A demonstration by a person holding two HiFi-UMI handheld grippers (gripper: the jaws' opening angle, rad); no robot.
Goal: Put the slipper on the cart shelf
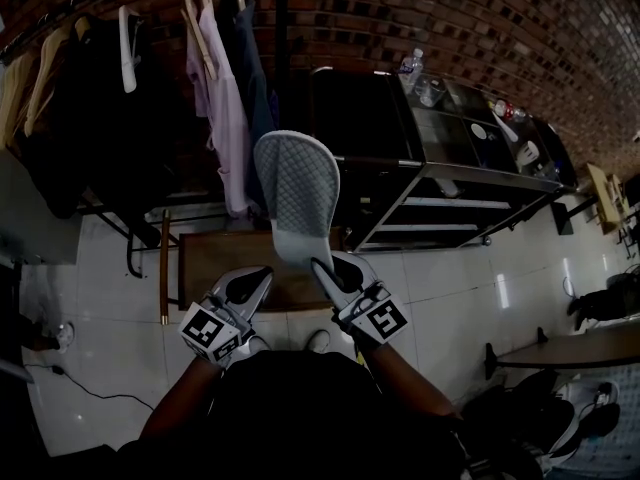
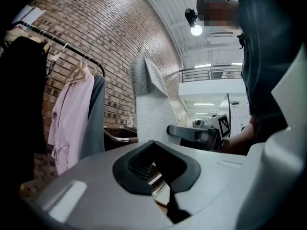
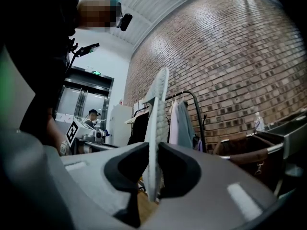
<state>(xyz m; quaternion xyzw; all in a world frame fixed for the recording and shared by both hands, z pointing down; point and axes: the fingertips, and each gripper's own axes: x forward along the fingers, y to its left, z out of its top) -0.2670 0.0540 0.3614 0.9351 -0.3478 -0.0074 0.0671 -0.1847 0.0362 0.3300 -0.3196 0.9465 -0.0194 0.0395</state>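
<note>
While the right gripper (image 1: 332, 271) is clenched on the lower end of the slipper (image 1: 297, 190), holding it upright with its quilted face toward the head camera, the left gripper (image 1: 248, 286) sits just beside it with jaws together and nothing in them. The slipper is in the air in front of the person, well apart from the cart (image 1: 445, 204) — its shelves lie off to the right. To carry it well, I would keep the thin sole firmly pinched (the grip is only on its edge, so a quick swing could twist it loose). I would then bring it over a bare shelf, lay it flat and let go. No brand or label can be read — only the square markers on the gripper cubes.
</note>
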